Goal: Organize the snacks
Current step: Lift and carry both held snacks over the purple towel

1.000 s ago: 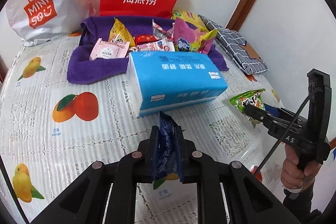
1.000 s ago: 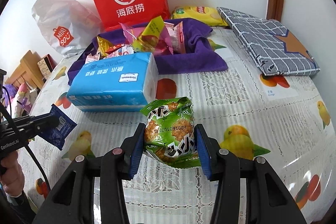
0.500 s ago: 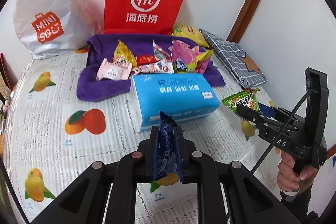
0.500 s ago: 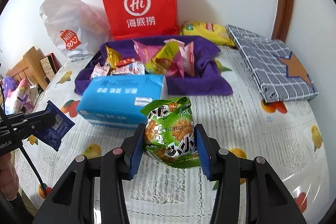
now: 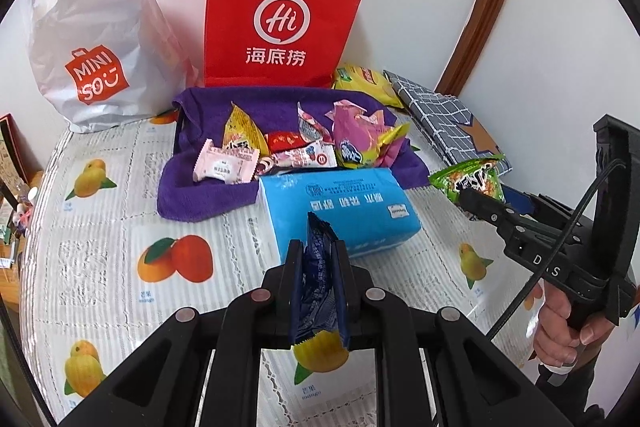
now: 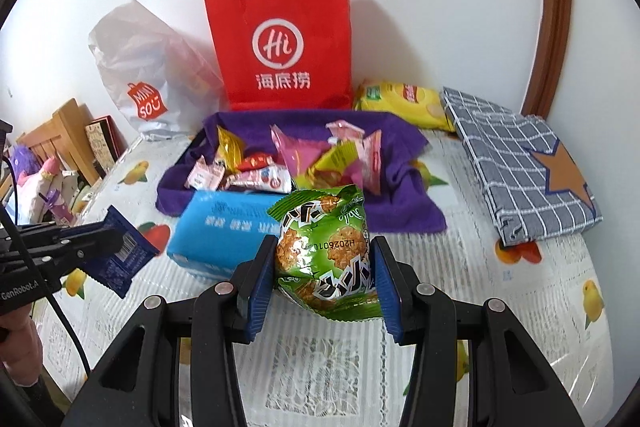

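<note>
My left gripper [image 5: 318, 259] is shut on a dark blue snack packet [image 5: 318, 279], held above the table; the right wrist view shows the same blue snack packet [image 6: 120, 251] at the left. A green cookie packet [image 6: 326, 247] sits pinched between the blue pads of my right gripper [image 6: 324, 267]; in the left wrist view this green cookie packet [image 5: 472, 179] hangs at the right. Behind a blue tissue pack [image 5: 340, 211] lies a purple cloth-lined tray [image 5: 200, 195] with several snack packets [image 5: 312, 147] piled in it.
A red paper bag [image 5: 280, 23] and a white Miniso bag [image 5: 92, 55] stand against the wall. A yellow chip bag [image 6: 404, 103] and a folded grey checked cloth [image 6: 520, 163] lie at the right. A fruit-print tablecloth [image 5: 100, 247] covers the table. Wooden furniture [image 6: 60, 143] stands at its left.
Both grippers have risen with their packets, so the table, tray and tissue pack look smaller and farther below. Both grips are unchanged.
</note>
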The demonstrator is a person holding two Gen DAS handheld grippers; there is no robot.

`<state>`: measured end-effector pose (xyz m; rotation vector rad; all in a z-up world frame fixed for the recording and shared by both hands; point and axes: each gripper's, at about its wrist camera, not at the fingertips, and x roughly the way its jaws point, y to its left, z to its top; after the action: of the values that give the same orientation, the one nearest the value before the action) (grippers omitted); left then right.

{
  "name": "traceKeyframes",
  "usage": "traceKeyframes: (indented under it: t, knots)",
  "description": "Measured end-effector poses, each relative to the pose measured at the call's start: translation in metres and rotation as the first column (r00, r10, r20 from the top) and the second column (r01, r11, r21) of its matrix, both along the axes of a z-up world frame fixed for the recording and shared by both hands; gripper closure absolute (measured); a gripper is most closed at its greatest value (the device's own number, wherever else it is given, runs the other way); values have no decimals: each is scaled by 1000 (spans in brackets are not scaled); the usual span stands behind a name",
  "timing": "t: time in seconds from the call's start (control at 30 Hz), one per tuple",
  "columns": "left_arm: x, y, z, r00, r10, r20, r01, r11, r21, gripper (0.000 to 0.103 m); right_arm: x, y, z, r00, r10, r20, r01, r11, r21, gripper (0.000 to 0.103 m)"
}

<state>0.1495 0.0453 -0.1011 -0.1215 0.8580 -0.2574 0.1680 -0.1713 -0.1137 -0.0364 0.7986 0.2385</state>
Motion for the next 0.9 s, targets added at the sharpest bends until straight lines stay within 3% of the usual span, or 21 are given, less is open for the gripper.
traceKeyframes:
  t: [0.9]
  knots:
    - [74, 13, 50, 998, 40, 53, -41, 999, 11, 89, 93, 28, 60, 998, 22, 59, -23, 999, 25, 57]
